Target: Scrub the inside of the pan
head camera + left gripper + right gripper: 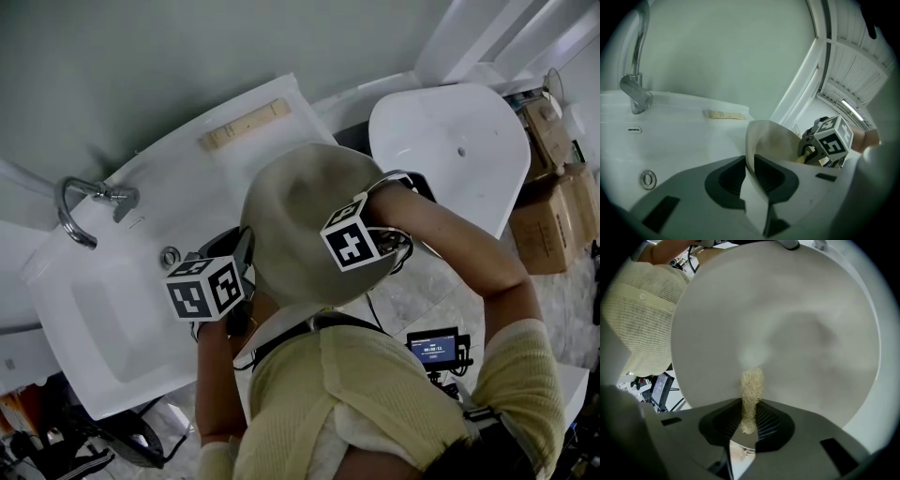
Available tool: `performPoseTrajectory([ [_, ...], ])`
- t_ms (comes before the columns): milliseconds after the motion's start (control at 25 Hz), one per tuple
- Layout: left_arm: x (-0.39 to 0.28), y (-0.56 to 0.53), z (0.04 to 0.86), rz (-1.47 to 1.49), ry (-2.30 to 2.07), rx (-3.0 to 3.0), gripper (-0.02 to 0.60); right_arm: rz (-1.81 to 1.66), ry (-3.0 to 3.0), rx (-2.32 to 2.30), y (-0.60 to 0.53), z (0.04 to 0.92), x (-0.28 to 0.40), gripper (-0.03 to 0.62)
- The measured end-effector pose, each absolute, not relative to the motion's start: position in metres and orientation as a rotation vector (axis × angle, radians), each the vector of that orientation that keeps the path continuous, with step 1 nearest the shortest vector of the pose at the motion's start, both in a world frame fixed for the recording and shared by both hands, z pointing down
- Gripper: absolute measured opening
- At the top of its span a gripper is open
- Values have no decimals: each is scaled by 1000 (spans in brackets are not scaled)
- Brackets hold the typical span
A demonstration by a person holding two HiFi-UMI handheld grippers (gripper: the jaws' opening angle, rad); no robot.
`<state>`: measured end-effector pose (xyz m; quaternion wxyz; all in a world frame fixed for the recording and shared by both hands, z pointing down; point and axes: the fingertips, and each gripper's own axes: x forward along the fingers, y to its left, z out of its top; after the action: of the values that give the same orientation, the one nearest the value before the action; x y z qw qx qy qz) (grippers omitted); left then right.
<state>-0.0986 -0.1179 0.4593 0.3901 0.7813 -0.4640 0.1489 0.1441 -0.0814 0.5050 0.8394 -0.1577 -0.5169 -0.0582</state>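
Note:
A pale round pan [295, 211] is held tilted up over the white countertop. My left gripper [242, 267] is shut on the pan's rim [757, 140], which runs between its dark pads. In the right gripper view the pan's inside [787, 324] fills the frame as a smooth pale disc. My right gripper [749, 416] is shut on a straw-coloured fibrous scrubber [751, 390], whose tip touches the inside of the pan near the middle. In the left gripper view the right gripper [813, 152] with its marker cube shows behind the pan's edge.
A white sink basin [103, 319] with a chrome faucet [80, 202] lies to the left, and a pale wooden strip [246, 124] rests on the counter behind. A white oval fixture [450, 150] and cardboard boxes [553, 206] are on the right. A small lit screen [436, 347] sits lower.

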Motion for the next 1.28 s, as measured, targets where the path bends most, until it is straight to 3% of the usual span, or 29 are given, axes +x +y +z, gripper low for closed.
performPoseTrajectory([
  [1280, -98, -117, 458, 366, -1174, 1983, 106, -705, -1067, 78, -190, 501, 100, 86],
])
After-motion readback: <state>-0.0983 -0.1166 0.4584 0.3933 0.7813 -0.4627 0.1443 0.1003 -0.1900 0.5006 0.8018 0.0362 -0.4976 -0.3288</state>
